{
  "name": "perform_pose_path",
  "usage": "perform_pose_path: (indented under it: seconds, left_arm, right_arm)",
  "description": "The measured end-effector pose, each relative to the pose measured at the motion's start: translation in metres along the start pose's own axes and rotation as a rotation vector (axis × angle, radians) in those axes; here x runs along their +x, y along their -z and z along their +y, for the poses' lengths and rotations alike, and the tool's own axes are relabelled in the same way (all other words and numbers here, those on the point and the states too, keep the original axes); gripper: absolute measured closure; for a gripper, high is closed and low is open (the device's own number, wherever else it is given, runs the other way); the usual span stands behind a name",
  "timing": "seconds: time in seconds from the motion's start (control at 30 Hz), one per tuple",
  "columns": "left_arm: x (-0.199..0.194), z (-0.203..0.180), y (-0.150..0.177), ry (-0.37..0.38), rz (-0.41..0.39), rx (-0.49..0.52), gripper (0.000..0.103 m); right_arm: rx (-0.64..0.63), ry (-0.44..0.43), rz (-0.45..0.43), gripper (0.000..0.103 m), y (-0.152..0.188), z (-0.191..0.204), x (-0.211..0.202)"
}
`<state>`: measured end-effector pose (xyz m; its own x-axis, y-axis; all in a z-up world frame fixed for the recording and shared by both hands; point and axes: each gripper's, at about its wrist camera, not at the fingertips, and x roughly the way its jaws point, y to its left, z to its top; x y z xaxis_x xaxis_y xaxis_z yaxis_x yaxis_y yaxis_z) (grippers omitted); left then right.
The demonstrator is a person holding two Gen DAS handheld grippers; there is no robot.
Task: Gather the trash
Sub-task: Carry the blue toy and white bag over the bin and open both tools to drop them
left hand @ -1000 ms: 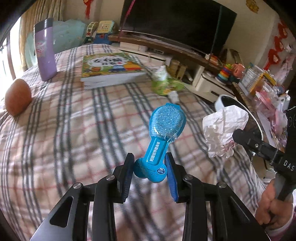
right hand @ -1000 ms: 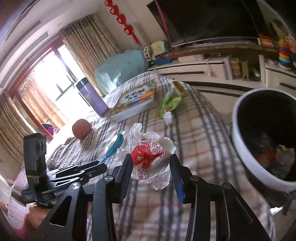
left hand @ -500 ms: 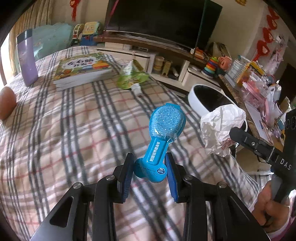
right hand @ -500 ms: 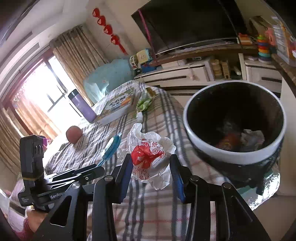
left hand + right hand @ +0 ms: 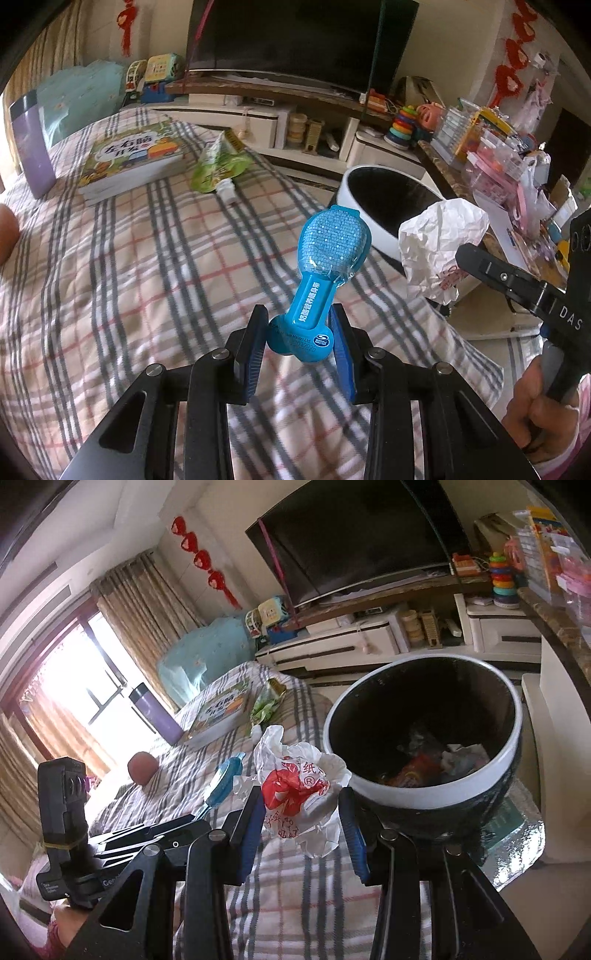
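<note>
Compared with one second ago, both views are swinging toward the waste bin [image 5: 436, 794]: in the right wrist view it is now filling the right centre of the frame with its whole white rim showing, where before only part of it sat at the right edge. In the left wrist view the bin [image 5: 354, 192] is now showing at centre right, and the book [image 5: 129, 162] and purple bottle [image 5: 31, 144] are sitting further toward the left edge.

Left gripper [image 5: 299, 343]: fingers are narrowly parted and clamping the round base of a blue plastic blister pack [image 5: 325, 269], which is standing out over the plaid bedspread [image 5: 129, 277].

Right gripper [image 5: 301, 816]: fingers are gripping a crumpled white wrapper with red print [image 5: 299, 786], held just left of the bin rim and not inside it.

Bin contents: crumpled white paper and an orange-red wrapper are lying at the dark bottom; other scraps are too dim to identify.

A green snack pouch [image 5: 218, 170] is lying on the bedspread beside the book, right of it in the left wrist view.
</note>
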<state>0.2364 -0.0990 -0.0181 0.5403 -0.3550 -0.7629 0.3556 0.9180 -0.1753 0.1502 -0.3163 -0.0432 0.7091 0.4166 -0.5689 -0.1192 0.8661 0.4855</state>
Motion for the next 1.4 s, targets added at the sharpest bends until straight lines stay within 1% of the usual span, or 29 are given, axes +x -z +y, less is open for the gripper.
perform_pose_path:
  seconds: [0.57,1.07,1.4]
  left_arm:
    - [0.010,-0.033,-0.014,0.024,0.002,0.071,0.071]
    - [0.029,-0.054,-0.030,0.044,0.016,0.121,0.071]
    - [0.049,-0.065,-0.047,0.036,0.028,0.150,0.071]
  right_arm:
    - [0.036,0.051,-0.069,0.062,-0.012,-0.029,-0.024]
    - [0.041,0.103,-0.084,0.062,-0.025,-0.054,-0.032]
    - [0.033,0.141,-0.084,0.062,-0.039,-0.068,-0.027]
